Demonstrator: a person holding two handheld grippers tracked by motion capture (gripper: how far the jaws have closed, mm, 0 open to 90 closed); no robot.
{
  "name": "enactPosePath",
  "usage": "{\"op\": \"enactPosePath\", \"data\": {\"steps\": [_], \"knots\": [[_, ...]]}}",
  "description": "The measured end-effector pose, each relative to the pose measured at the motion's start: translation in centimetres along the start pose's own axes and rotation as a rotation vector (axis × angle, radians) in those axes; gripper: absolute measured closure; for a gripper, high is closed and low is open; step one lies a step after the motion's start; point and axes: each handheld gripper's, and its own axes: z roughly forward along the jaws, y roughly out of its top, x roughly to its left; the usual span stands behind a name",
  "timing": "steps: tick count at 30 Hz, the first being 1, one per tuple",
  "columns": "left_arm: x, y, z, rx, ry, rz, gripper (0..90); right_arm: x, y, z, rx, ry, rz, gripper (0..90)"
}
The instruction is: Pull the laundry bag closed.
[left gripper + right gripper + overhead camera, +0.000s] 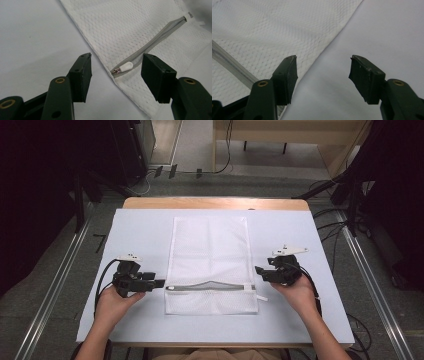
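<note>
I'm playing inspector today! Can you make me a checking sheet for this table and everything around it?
Surface: white sheet over a wooden table, flat.
Job's things: white mesh bag lying flat; grey zipper partly gaping; white zipper pull at its left end.
Clutter: nothing seen.
Grippers: left gripper open, jaws either side of the pull; right gripper open at the bag's right edge.
Cables: black cable trailing from each gripper.
Surroundings: grey floor, floor cables, dark stands.
</note>
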Motion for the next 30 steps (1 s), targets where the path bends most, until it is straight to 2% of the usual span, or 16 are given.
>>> {"op": "enactPosePath", "data": {"steps": [3,11,14,19,23,26,30], "knots": [[0.07,-0.02,-0.07,-0.004,0.002,0.004,42.0,0.1,-0.06,0.08,0.014,0.008,-0.007,39.8],[0.3,-0.07,-0.13,-0.025,0.003,-0.011,40.5,0.31,-0.02,-0.09,-0.003,0.015,-0.007,40.3],[0.3,-0.09,-0.15,-0.024,0.015,-0.002,40.6,0.37,-0.04,-0.17,-0.004,0.017,-0.002,40.8],[0.14,0.12,-0.11,-0.036,0.002,-0.008,42.1,0.42,-0.2,-0.36,-0.003,0.024,-0.004,41.9],[0.09,0.25,0.09,-0.03,-0.003,0.001,42.2,0.33,-0.3,-0.46,0.001,0.026,0.004,43.1],[0.18,0.21,0.07,-0.022,-0.016,-0.009,44.4,0.32,-0.28,-0.41,0.009,0.034,0.007,44.9],[0.34,0.16,-0.04,-0.029,-0.011,-0.013,44.1,0.53,-0.16,-0.33,0.009,0.042,0.0,45.7]]}}
